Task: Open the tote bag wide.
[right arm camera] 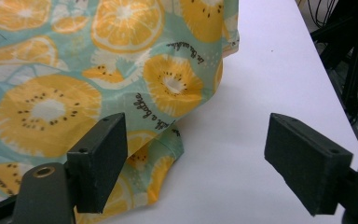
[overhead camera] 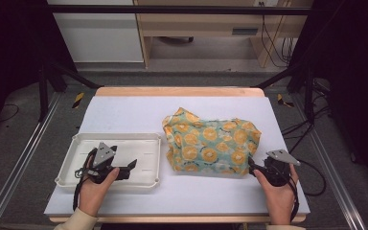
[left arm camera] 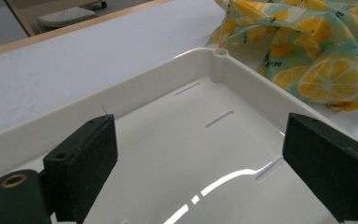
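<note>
A white-topped bench (overhead camera: 139,112) carries two items side by side. Largest is a crumpled cloth (overhead camera: 211,141) printed with orange slices on pale green, lying right of centre in a loose heap, its left edge just beside a white plastic tray (overhead camera: 146,139) set near the bench's front left. Over the tray's near part, the left hand-held gripper (overhead camera: 130,165) hangs with its jaws spread wide and nothing between them, the tray's glossy floor below. At the cloth's front right corner, the right hand-held gripper (overhead camera: 251,166) sits low with jaws likewise spread apart, one jaw over the cloth's hem, the other over bare bench.
</note>
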